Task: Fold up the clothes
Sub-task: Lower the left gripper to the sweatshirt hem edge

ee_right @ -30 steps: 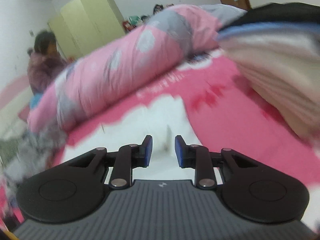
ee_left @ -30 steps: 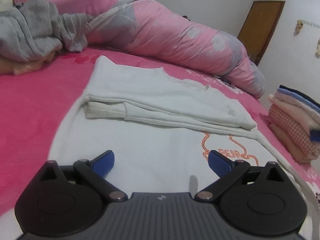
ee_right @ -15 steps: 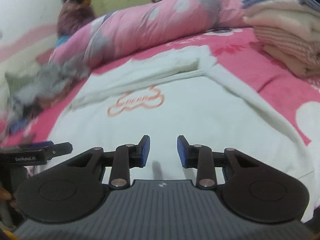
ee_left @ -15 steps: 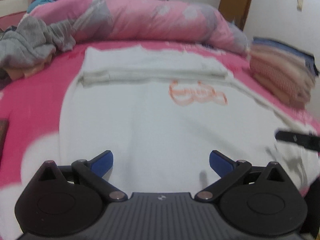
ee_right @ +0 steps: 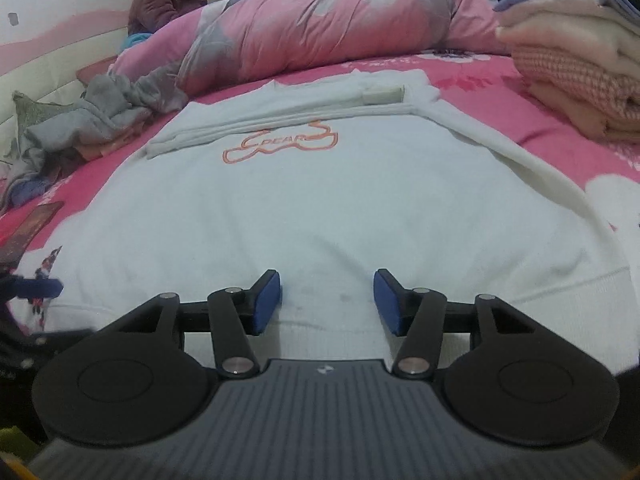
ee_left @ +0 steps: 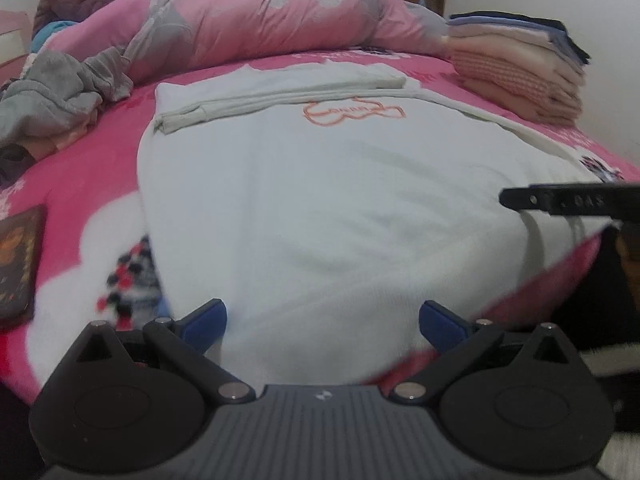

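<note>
Down at the near edge of the bed [ee_right: 500, 80], the white sweatshirt [ee_right: 320, 208] lies flat on the pink cover with its sleeves already folded across the top, hem closest to both tools. Left tool [ee_left: 322, 322] is spread wide with nothing in it, sitting over the hem's left corner; right tool [ee_right: 327, 300] is mid-opening right above the ribbed hem, nothing between the pads yet. My guess at the main risk: if either one pinches only the top layer, or they bite at uneven spots, the lift comes up crooked and drags those tucked sleeves out of place. Grabbing the pink cover along with the hem would be another way to mess it up. Around it: folded stack [ee_left: 520, 68] on the right, close enough to clip on a wide swing, grey crumpled clothes [ee_left: 60, 92] on the left, rolled quilt [ee_right: 340, 28] behind, a dark book-ish thing [ee_left: 16, 264] near the left edge. Nothing's actually sitting on the sweatshirt though.
</note>
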{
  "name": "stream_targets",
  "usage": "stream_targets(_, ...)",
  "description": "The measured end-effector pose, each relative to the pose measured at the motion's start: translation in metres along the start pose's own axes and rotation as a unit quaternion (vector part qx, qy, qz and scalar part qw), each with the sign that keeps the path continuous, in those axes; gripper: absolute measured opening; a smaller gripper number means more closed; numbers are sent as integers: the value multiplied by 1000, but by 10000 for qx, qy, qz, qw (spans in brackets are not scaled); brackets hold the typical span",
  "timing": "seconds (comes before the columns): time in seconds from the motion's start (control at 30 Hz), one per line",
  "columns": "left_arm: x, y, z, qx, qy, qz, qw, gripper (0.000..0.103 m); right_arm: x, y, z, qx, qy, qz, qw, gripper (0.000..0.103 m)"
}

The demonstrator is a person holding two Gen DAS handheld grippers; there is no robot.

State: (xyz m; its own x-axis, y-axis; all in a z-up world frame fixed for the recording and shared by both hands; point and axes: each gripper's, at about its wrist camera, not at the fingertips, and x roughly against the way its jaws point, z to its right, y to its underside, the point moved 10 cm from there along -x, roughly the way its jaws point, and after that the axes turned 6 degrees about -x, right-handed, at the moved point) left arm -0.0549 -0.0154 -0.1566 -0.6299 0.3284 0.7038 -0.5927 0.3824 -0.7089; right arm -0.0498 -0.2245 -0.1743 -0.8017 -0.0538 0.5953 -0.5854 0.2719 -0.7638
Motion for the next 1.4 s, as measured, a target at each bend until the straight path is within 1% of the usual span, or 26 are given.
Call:
stream_targets(0.03,6,6,0,-1,62,-5,10000,103,2,3,0,40,-4,-30,10000,55)
stream_targets(0.13,23,21,-6,195,249,-46,9995,103,11,10,-2,177,10,-68,9998,58)
stream_targets(0.27,42,29,-20,439,131,172,9988,103,24,15,-7,300,-5,-165,9994,59)
stream_targets(0.33,46,30,-29,638,73,246,9976,103,30,14,-10,266,-73,-113,9996,59)
stream_targets(0.43,43,31,-38,921,66,253,9954,102,37,11,-15,99,-274,-6,9996,59)
stream_targets(0.5,41,31,-43,1057,64,235,9941,96,43,8,-21,51,-435,121,9990,59)
stream_targets(0.63,38,30,-51,1321,126,265,9908,90,49,4,-33,203,-589,370,9974,58)
stream_targets(0.83,36,30,-47,1254,176,279,9916,80,39,2,-50,203,-756,288,9965,58)
stream_targets(0.9,33,30,-44,1209,226,225,9921,76,36,1,-56,245,-809,278,9960,58)
stream_targets(1.03,24,32,-40,1156,293,67,9928,73,32,4,-68,310,-908,263,9950,57)
stream_targets(1.13,18,34,-40,1164,258,-37,9929,73,28,8,-70,294,-908,190,9953,57)
stream_targets(1.27,14,37,-41,1196,263,-100,9924,73,24,11,-69,214,-918,87,9955,57)
stream_targets(1.4,12,37,-42,1215,272,-124,9921,73,22,12,-71,224,-922,73,9955,57)
